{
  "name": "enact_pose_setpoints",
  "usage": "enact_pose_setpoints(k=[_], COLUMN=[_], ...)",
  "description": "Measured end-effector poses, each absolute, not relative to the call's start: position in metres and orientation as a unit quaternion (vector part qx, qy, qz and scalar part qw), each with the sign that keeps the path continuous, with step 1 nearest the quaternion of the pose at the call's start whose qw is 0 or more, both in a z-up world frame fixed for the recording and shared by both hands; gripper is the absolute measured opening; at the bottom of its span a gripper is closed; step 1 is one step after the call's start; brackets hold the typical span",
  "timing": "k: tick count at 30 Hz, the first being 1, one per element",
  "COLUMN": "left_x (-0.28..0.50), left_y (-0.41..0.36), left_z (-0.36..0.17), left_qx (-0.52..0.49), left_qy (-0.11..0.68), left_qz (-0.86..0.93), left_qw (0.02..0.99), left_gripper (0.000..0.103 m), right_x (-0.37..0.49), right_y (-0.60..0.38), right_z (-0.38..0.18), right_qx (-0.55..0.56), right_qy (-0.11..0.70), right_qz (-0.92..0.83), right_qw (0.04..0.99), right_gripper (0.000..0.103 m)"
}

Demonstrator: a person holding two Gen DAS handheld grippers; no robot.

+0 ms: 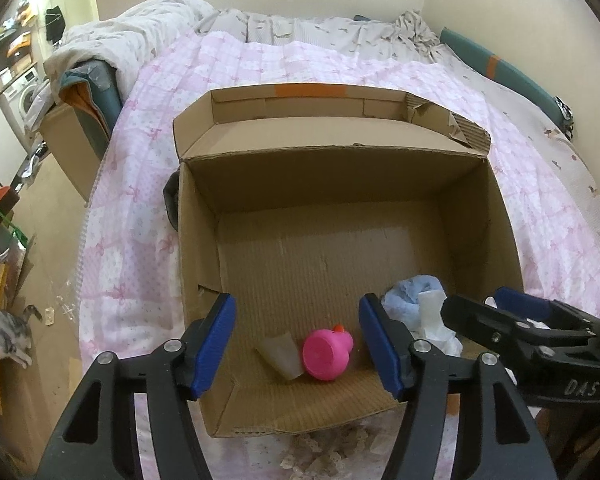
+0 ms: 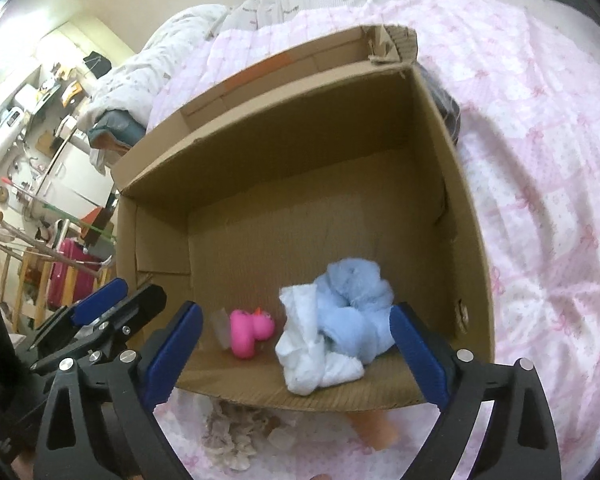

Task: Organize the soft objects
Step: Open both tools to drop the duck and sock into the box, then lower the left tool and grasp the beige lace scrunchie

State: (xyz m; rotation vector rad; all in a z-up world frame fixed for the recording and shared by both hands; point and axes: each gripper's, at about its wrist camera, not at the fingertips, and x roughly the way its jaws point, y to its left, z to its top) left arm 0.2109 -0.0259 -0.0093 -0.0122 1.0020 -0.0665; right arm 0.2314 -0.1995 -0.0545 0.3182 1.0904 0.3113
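The only readable text is the pale lettering "DAS" (image 1: 581, 389), which stands on the black plastic body of the right tool (image 1: 496, 304) where it reaches into the left wrist view from the right edge. The plain brown cardboard box (image 1: 380, 184) carries a strip of orange tape (image 1: 310, 89) on its far flap, but no print can be read on either, and the small objects on the shelves at the far left of both views are too small and blurred to show any words.
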Motion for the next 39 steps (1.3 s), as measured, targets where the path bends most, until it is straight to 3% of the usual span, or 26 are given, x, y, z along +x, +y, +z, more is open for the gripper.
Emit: enact_pose_setpoints(k=[18,39], left_x=[0.189,0.122], left_y=[-0.011,0.016], left_z=[0.01,0.012], left_qx=[-0.012,-0.035], left_qy=[0.46,0.474], left_qz=[-0.021,-0.001], left_qw=[0.888,0.88], left_gripper=[0.062,0.063], right_x=[0.22,0.145], right_y=[-0.212,-0.212], right_z=[-0.042,-0.03], right_qx=[0.128,0.098], right_qy=[0.482,0.478], right_qz=[0.12,0.145], right_qw=[0.859,0.861], right_gripper=[0.103,0.103])
